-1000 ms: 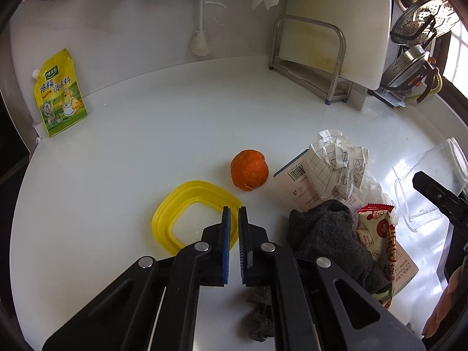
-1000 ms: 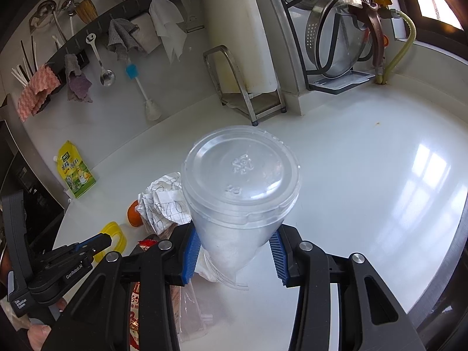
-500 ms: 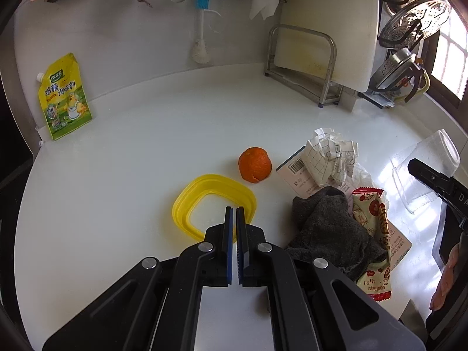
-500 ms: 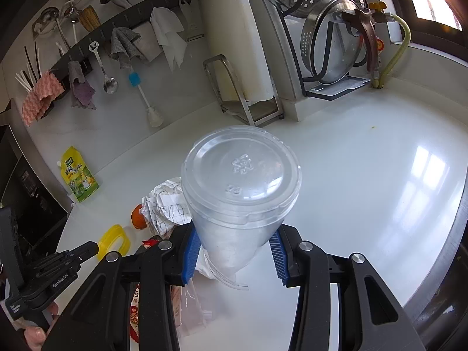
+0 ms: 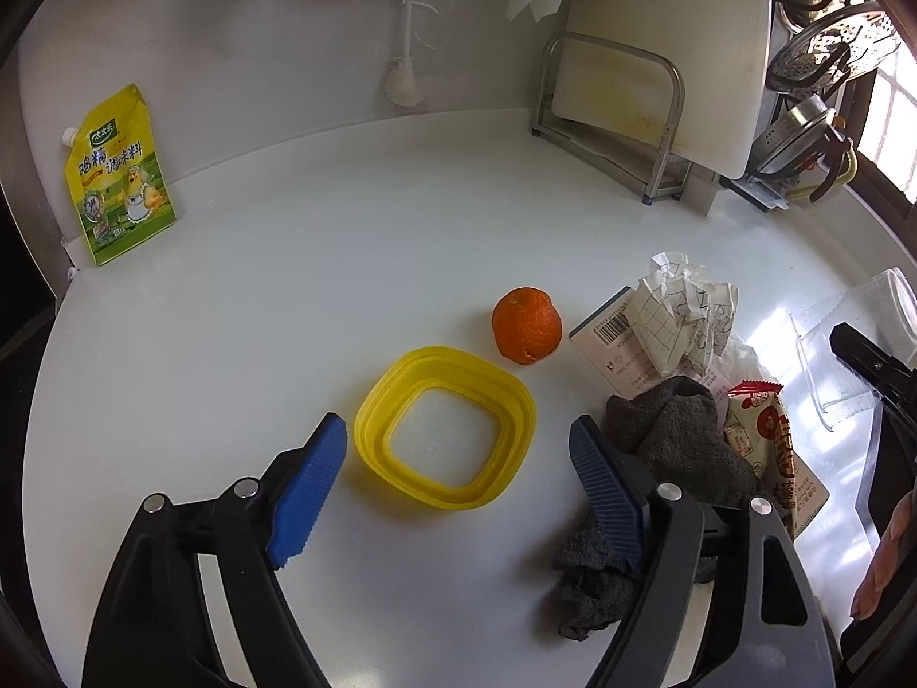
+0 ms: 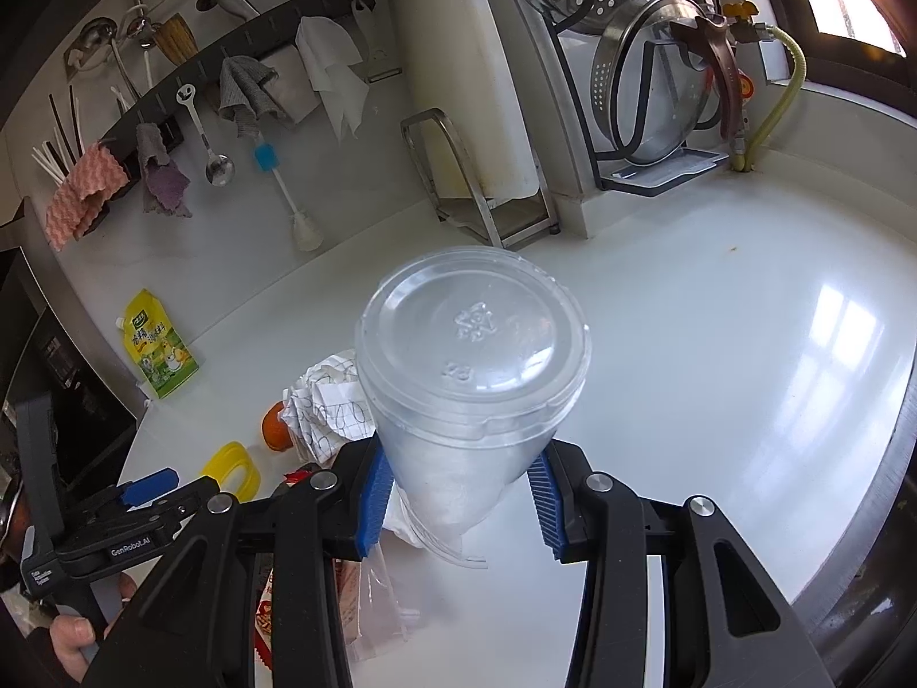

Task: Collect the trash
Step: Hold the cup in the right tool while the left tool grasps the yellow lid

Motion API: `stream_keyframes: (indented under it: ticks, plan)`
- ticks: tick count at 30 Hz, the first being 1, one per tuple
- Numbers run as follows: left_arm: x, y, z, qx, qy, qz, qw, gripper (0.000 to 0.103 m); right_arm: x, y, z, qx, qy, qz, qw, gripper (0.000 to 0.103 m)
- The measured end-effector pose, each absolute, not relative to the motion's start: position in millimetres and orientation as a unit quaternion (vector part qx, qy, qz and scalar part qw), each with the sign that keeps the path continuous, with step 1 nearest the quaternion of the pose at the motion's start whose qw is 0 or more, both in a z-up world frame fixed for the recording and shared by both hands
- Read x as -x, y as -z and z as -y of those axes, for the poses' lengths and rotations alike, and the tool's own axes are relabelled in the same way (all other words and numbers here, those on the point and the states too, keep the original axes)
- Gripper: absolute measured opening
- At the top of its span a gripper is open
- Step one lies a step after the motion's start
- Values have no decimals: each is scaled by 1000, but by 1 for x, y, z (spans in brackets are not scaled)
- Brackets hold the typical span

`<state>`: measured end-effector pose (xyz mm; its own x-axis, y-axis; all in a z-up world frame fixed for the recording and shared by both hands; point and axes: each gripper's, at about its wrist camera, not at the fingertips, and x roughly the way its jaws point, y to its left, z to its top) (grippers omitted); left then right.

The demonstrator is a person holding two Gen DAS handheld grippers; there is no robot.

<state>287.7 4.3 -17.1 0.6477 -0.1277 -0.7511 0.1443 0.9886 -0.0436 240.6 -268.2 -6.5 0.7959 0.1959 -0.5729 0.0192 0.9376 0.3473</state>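
Note:
My left gripper [image 5: 458, 453] hovers above the white counter with its jaws opening wide; the yellow plastic ring [image 5: 446, 434] lies on the counter between the blue pads, untouched. Just beyond it sits an orange [image 5: 526, 325]. To the right lies a heap: a crumpled paper [image 5: 688, 309], a barcoded box [image 5: 613, 344], a grey cloth [image 5: 676, 447] and a red snack wrapper [image 5: 774, 441]. My right gripper [image 6: 458, 493] is shut on a clear plastic cup [image 6: 473, 355], held tilted with its base toward the camera. The left gripper [image 6: 143, 493] shows at the right wrist view's left edge.
A yellow seasoning pouch [image 5: 117, 172] leans on the back wall at the left. A cutting board in a metal rack [image 5: 659, 57] stands at the back right, with pot lids [image 6: 659, 92] beside it. Cloths and utensils hang on a wall rail [image 6: 229, 97]. The counter's front edge [image 6: 882, 516] runs on the right.
The left gripper's jaws went from shut to wide apart and now stand either side of the yellow ring. The right gripper and its cup have stayed still.

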Motion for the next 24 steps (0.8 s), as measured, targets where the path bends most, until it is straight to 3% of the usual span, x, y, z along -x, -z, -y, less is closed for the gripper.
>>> stream_keyframes:
  ticks: [4, 9, 20, 22, 24]
  plan:
    - [-299, 26, -3, -15, 76, -430, 899, 89, -240, 6, 270, -176, -50, -315, 931, 41]
    - [-308, 32, 0, -15, 71, -439, 895, 94, -241, 6, 272, -181, -54, -316, 930, 41]
    - [-327, 49, 4, -29, 39, -467, 883, 95, -241, 6, 271, -176, -53, -316, 931, 41]
    - [-327, 48, 3, -29, 36, -464, 885, 91, -241, 6, 271, -175, -52, -317, 931, 41]
    - [-326, 46, 4, -23, 46, -460, 886, 75, -241, 6, 271, -173, -51, -316, 931, 41]
